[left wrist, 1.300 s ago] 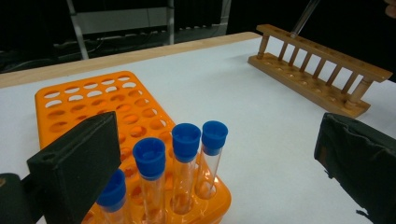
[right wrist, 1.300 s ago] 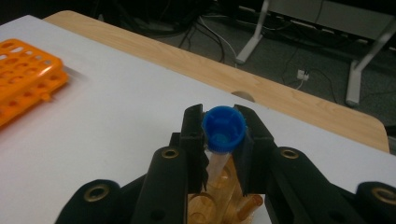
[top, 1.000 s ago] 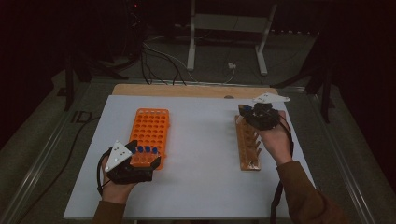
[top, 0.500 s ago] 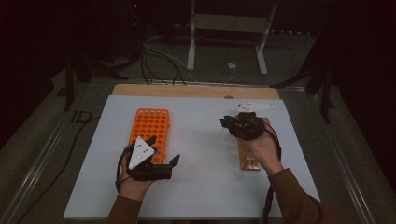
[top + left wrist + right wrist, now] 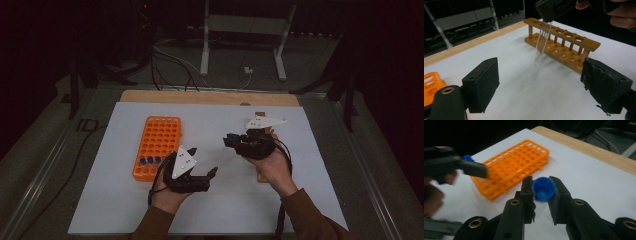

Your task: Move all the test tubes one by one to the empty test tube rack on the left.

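- The right tool [image 5: 235, 141] is clenched on a clear tube [image 5: 542, 42] with a ribbed blue screw cap [image 5: 543, 189]; the jaws pinch it just under the cap.
- In the high view that tool hovers over the middle of the bench [image 5: 125, 210], right of centre and well apart from the near edge.
- The left gripper view shows the tube hanging from the right tool, slightly tilted, glassy and see-through, its rounded lower end above the white surface and just in front of a wooden rack [image 5: 564, 46].
- The wooden rack is a long, pale brown strip on turned pegs, with a row of round holes in its top rail and matching dimples in its base; in the high view the right hand hides most of it.
- The left tool [image 5: 202, 162] is released: its jaws have just been closing a little, yet the two square, black, foam-like pads [image 5: 482, 83] stand wide apart with nothing between them.
- It sits at the near left of centre, pointing towards the tube.
- An orange plastic rack [image 5: 157, 145], a flat grid of many small round holes, lies on the left of the bench; three blue caps sit in its near rows.
- The right gripper view shows this rack has two layers.
- The bench top is smooth and white, with a bare wooden strip along its far edge.
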`<action>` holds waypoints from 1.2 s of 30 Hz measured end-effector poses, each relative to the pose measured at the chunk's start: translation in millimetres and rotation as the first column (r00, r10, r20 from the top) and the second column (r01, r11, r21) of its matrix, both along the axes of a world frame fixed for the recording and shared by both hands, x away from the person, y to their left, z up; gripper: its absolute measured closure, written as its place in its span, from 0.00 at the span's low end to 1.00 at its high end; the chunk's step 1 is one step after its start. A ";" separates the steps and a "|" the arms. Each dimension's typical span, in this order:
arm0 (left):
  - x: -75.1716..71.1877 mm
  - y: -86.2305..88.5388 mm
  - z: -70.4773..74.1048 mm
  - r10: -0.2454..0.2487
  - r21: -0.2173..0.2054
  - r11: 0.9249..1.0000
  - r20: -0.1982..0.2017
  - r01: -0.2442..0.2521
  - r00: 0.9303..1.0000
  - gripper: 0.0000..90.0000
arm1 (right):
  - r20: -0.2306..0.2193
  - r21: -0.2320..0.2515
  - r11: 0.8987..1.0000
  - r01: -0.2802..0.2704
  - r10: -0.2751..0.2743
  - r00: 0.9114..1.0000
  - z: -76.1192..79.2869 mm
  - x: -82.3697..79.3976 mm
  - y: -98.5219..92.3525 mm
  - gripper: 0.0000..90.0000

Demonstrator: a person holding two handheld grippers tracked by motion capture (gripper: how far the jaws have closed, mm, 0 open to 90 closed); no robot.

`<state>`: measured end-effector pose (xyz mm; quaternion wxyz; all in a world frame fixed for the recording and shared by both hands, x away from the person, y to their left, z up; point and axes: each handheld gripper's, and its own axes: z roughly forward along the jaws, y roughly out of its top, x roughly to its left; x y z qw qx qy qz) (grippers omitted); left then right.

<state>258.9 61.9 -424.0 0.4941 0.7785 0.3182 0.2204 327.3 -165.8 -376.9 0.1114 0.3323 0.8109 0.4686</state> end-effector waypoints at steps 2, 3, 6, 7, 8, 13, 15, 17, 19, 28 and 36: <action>1.8 -6.2 -0.7 0.005 0.007 1.000 0.002 -0.005 1.000 0.23 | -0.006 0.005 1.000 -0.018 0.018 1.000 0.5 -3.3 3.3 0.84; 2.7 -9.0 -0.9 0.006 0.011 1.000 0.003 -0.006 1.000 0.25 | -0.007 0.004 1.000 -0.025 0.025 1.000 0.6 -5.1 5.2 0.84; 4.8 -15.6 -0.6 0.014 0.025 1.000 0.008 -0.014 1.000 0.33 | -0.012 0.006 0.999 -0.046 0.046 0.999 0.9 -9.5 10.0 0.84; 5.3 -17.4 -0.4 0.017 0.026 1.000 0.013 -0.018 1.000 0.35 | -0.013 0.008 0.999 -0.053 0.054 0.998 0.9 -10.7 11.3 0.84; 5.7 -18.6 0.1 0.018 0.030 0.999 0.018 -0.018 1.000 0.38 | -0.017 0.014 0.998 -0.060 0.060 0.998 1.0 -11.7 12.4 0.84; 7.3 -22.3 1.4 0.013 0.025 1.000 0.023 -0.014 1.000 0.57 | -0.030 0.027 0.996 -0.083 0.084 0.996 0.4 -14.5 17.5 0.84; 7.7 -22.1 1.4 0.016 0.020 1.000 0.024 -0.016 1.000 0.63 | -0.030 0.030 0.996 -0.088 0.089 0.996 0.4 -15.3 18.9 0.84; 7.8 -21.1 1.8 0.016 0.011 1.000 0.025 -0.016 1.000 0.68 | -0.030 0.030 0.995 -0.094 0.095 0.995 0.7 -15.9 19.8 0.84; 7.9 -20.2 2.4 0.017 0.005 1.000 0.027 -0.017 0.999 0.73 | -0.031 0.031 0.995 -0.098 0.099 0.995 1.0 -16.4 20.2 0.84; 8.3 -19.9 1.7 -0.009 -0.004 1.000 0.012 0.009 1.000 0.85 | -0.039 0.038 0.994 -0.105 0.107 0.994 0.2 -16.0 21.0 0.77; 10.8 -15.2 -0.7 0.005 -0.006 1.000 -0.008 -0.006 1.000 0.85 | -0.060 0.080 0.994 -0.080 0.085 0.995 0.7 -12.8 13.9 0.37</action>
